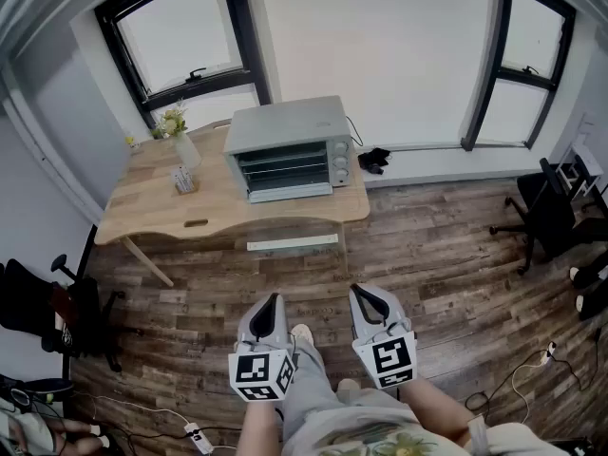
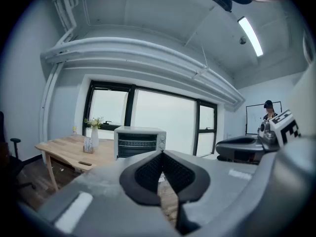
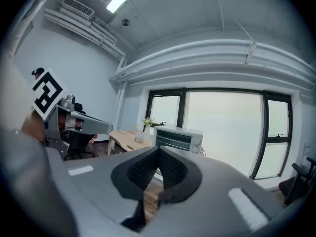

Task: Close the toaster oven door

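Note:
The grey toaster oven stands on the right end of a wooden table under the window. Its racks show through the front, and the door looks folded down along the front edge. Both grippers hang low near the person's legs, well short of the table. The left gripper and right gripper point toward the oven, jaws shut and empty. The left gripper view shows its shut tips with the oven far off. Beyond the shut tips in the right gripper view stands the oven.
A vase of flowers, a small holder and a dark flat item sit on the table's left half. Office chairs stand at right and left. Cables lie on the wood floor. A person stands far off.

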